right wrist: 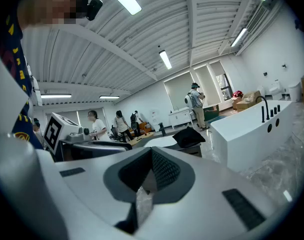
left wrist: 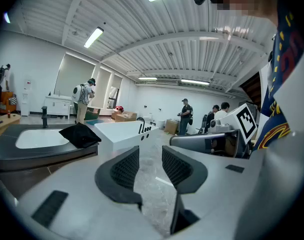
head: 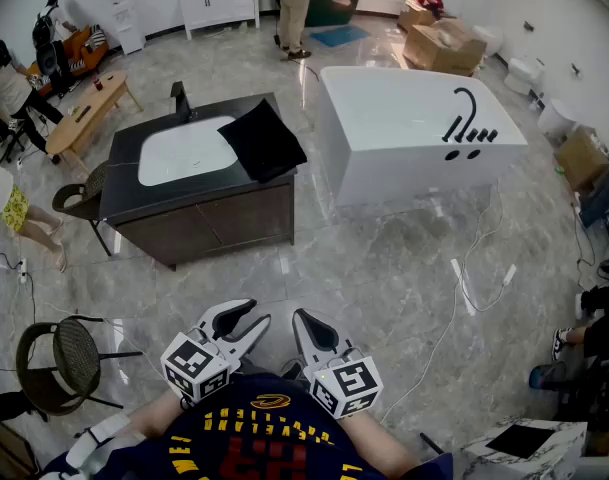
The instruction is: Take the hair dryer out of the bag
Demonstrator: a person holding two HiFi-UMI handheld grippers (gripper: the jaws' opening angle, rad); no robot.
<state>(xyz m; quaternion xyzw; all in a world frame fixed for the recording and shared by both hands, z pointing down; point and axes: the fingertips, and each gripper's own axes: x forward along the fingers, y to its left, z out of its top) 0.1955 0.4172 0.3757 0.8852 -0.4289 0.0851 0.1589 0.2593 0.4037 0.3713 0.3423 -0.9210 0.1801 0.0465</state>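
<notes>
two grippers (head: 258,313) (head: 301,318) (shirt (head: 246,446) lettering maybe illegible)

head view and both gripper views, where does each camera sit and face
Head view: on the person's head, looking steeply down at the floor, sink cabinet and bathtub; shows the shirt, left claw and right claw.
Left gripper view: on the left claw, looking along its open jaws across the room; the shirt shows at right.
Right gripper view: on the right claw, along its shut jaws; shirt at left.
Shared: all three see the black bag and bathtub.

Left claw (head: 246,325) jaws apart, right claw (head: 306,330) closed, both empty
</notes>
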